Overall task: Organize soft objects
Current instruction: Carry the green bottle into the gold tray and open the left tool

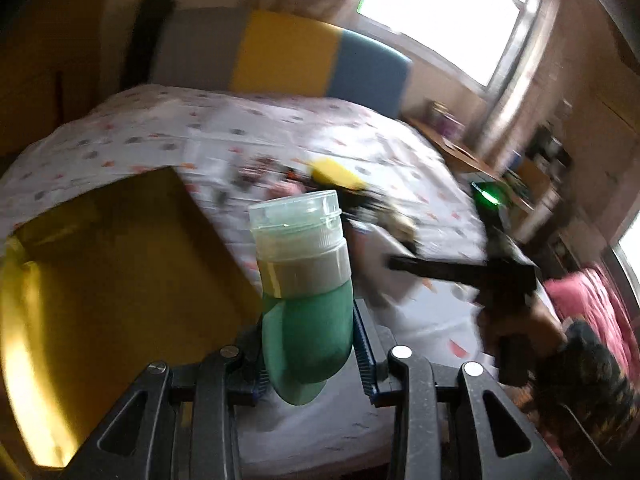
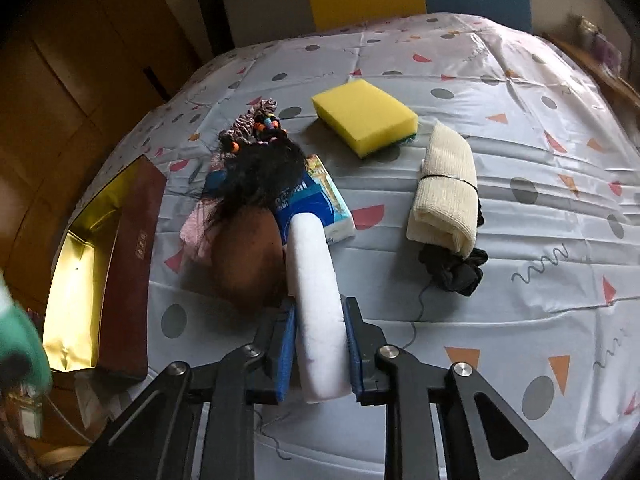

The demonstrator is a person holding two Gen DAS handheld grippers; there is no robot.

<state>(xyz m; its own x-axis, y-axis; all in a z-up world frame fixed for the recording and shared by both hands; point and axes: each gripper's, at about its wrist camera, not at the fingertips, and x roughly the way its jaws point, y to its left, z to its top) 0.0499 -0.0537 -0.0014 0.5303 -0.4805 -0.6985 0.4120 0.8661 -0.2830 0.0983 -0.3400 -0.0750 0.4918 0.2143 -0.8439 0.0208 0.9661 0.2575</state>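
Note:
My left gripper (image 1: 312, 360) is shut on a soft green squeeze bottle (image 1: 308, 320) with a white collar and a clear cap, held up above the bed's edge. My right gripper (image 2: 320, 344) is shut on a long white foam block (image 2: 316, 280), its blue pads pressing both sides. On the patterned sheet (image 2: 500, 320) beyond lie a yellow sponge (image 2: 364, 118), a cream rolled cloth (image 2: 444, 192), a black scrunchie (image 2: 456, 272), a blue tissue pack (image 2: 320, 200), and a brown doll head with black hair (image 2: 248, 240).
An open box with gold lining (image 2: 76, 280) and a dark red side (image 2: 132, 264) stands at the bed's left edge. Beaded hair ties (image 2: 256, 124) and a pink cloth (image 2: 192, 232) lie near it. A person's patterned sleeve (image 1: 592, 380) is at the right.

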